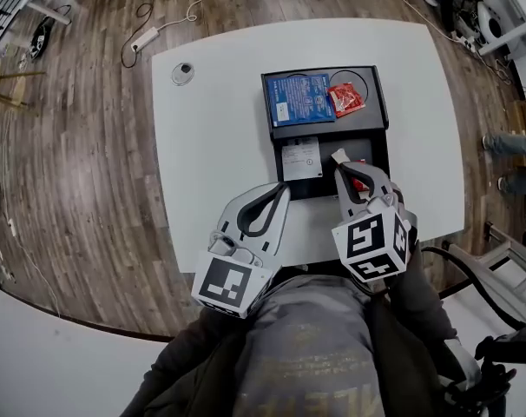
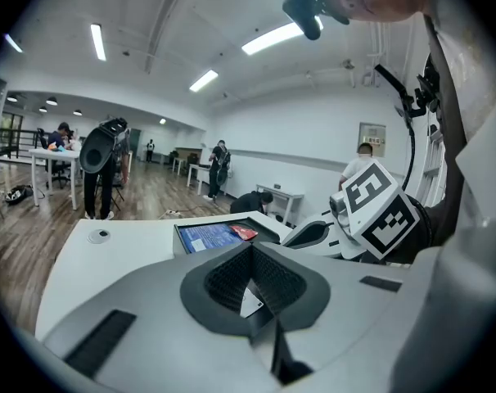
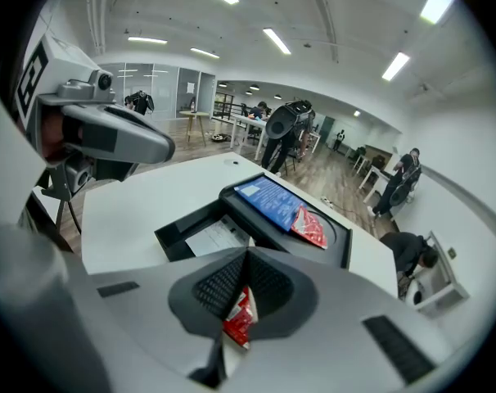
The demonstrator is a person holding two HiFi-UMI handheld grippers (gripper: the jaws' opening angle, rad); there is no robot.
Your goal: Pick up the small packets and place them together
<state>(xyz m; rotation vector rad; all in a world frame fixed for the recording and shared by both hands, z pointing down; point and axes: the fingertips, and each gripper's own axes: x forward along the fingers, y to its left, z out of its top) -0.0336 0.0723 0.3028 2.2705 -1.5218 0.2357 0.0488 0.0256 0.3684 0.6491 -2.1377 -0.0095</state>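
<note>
Above the near end of the black tray (image 1: 381, 102), a red packet (image 3: 240, 322) is held by the right gripper (image 3: 246, 252).

Its jaws are closed on the packet, which is pinched between the pads and lifted clear of the white table (image 1: 211, 146). In the tray's far compartment a second red packet (image 1: 345, 99) is seen beside a blue packet (image 1: 299, 100), touching its right edge, while a white card (image 1: 300, 158) lies in the near compartment. The left gripper (image 1: 283, 189) is held just left of the tray, jaws pressed together with nothing gripped.
</note>
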